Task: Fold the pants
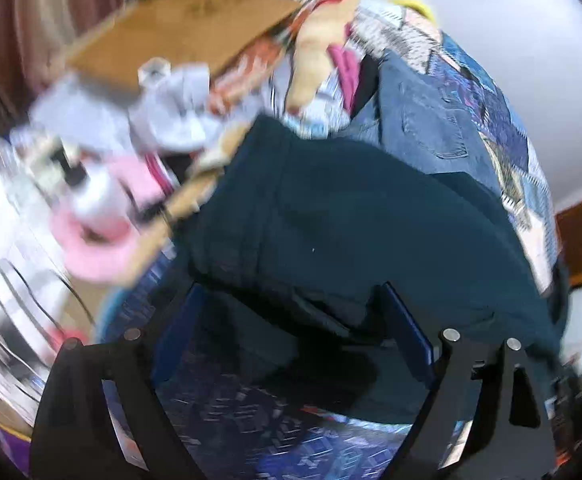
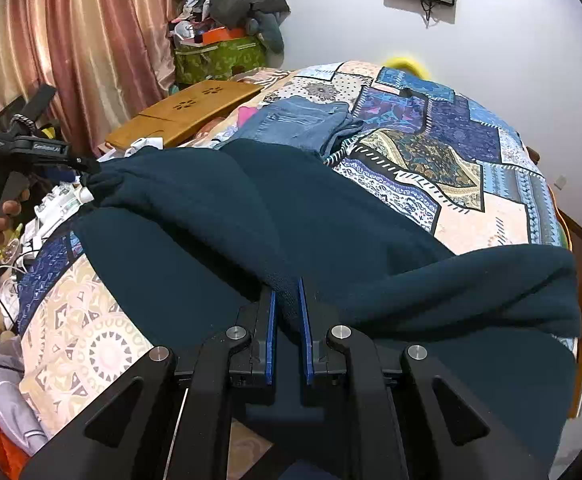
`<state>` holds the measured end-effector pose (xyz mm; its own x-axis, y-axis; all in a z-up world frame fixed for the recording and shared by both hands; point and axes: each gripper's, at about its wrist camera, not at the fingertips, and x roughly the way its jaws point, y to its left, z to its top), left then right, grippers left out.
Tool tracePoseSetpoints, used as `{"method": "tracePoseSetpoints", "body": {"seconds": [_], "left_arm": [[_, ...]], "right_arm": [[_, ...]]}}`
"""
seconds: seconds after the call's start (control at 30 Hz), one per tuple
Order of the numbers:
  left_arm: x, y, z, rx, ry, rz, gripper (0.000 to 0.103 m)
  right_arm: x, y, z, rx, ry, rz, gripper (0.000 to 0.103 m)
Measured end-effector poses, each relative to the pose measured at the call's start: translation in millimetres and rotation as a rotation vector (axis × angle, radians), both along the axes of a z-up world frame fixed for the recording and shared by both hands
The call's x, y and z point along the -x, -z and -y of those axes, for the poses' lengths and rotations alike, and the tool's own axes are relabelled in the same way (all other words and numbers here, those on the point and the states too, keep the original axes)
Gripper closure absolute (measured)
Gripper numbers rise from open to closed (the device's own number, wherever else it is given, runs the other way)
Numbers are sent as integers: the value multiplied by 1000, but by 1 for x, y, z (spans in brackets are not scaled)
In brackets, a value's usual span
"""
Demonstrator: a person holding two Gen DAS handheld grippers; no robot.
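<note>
The dark teal pants [image 2: 291, 216] lie half folded across the patchwork bedspread [image 2: 451, 152], thick, soft and fleecy. My right tongs [image 2: 287, 320] are pinched on a bunched ridge of the cloth; my left tongs [image 1: 287, 344] stand wide, nothing between them, over the other end. I judge I should lay my ridge down flat and level before letting go. Folded blue jeans [image 2: 299, 120] lie beyond.

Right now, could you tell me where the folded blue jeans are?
In the right wrist view, the blue jeans lie on the patchwork bedspread, beyond the dark teal pants, right of the wooden tray.
</note>
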<state>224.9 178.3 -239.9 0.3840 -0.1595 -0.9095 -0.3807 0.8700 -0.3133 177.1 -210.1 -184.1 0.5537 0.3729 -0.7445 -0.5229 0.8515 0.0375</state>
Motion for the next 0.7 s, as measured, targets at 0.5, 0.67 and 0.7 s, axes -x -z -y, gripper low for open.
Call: {"method": "tracePoseSetpoints", "body": {"seconds": [0.5,0.67,0.7], "left_arm": [[8,-31,23,-140,60,138,84],[27,-62,21,-253,81,237,84],[31,-62,21,-272,87,240,84]], "right_arm": [[12,-18,0,-1,2,61,94],[24,-33,0,-14,-3,84,93],[25,-33,0,-18,-3,80,93]]}}
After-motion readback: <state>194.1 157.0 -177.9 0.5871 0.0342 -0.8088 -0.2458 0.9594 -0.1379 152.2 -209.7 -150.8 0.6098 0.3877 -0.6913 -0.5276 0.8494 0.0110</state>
